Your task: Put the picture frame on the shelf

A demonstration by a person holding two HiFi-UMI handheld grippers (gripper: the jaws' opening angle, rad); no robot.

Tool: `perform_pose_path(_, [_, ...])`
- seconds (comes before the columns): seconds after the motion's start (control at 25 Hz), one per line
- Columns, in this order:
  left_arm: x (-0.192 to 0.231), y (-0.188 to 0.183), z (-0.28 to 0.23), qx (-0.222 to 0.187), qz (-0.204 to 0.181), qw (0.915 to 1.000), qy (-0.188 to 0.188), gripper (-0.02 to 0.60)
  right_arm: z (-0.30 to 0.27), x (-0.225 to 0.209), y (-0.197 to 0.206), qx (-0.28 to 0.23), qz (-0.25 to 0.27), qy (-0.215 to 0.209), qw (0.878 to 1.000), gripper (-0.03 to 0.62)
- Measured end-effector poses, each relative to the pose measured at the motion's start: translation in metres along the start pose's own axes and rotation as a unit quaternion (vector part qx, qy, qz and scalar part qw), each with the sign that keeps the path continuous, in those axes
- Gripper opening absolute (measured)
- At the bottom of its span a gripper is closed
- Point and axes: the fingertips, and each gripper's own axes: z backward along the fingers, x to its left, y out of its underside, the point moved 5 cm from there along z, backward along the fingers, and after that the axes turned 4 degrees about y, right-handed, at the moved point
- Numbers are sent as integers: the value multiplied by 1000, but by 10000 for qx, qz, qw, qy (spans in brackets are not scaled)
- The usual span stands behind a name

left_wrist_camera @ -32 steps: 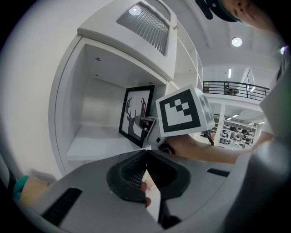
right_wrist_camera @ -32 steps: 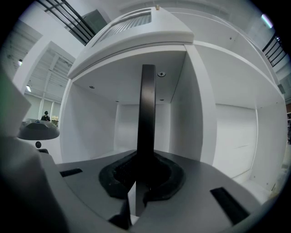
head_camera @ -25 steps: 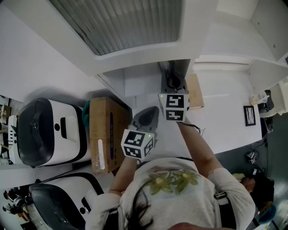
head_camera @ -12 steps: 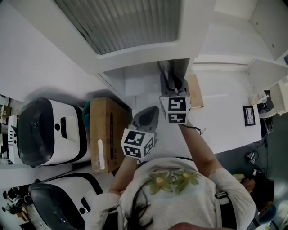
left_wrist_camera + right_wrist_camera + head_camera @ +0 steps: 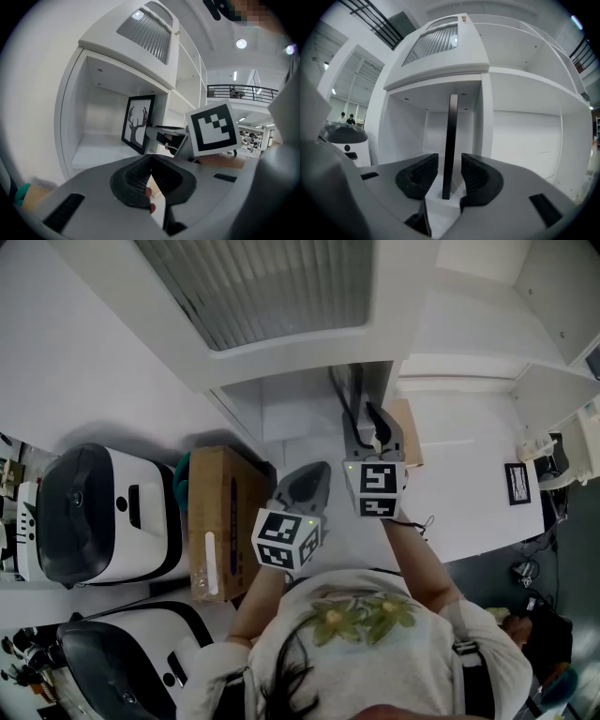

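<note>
A black picture frame [image 5: 136,123] with an antler drawing stands upright in the white shelf compartment [image 5: 96,149]. In the right gripper view I see it edge-on, as a thin dark frame edge [image 5: 450,140] on the shelf floor. My right gripper [image 5: 449,172] is open: its jaws have just been opening, and the frame's edge stands between them with a gap on each side. In the head view the right gripper [image 5: 374,427] reaches into the shelf opening [image 5: 281,413]. My left gripper [image 5: 150,177] is shut on nothing and hangs in front of the shelf, left of the right one.
A cardboard box [image 5: 220,517] stands left of the left gripper [image 5: 314,474], with two white and black machines [image 5: 103,512] [image 5: 122,657] beyond it. A brown board [image 5: 411,432] and a small framed print [image 5: 518,482] lie to the right. More white shelf compartments rise above and to the right.
The right gripper's jaws have spread apart off the frame, and the hand has drawn back a little toward the person. The frame stays upright on the shelf. The left gripper has not moved.
</note>
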Motion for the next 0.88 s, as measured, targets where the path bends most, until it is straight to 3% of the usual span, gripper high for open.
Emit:
perform_pose_path(0.16, [-5,-2,3,-28,-31,10000,20,28,24,-6,1,-66,-365,26,9993,140])
perform_pose_path(0.36, [-15,-6,9,-108,-94,9999,52,28,51,1,1,-144,-510,-201,9984,44])
perform_pose_path(0.6, [-31,-8,18,-164,-156,9997,84,28,84,21,0,-306,-612,-942,9932,31])
perform_pose_path(0.88, [-48,-4,28,-226,-188,9995,91,28,111,33,9,-200,-448,-1177,9918,31])
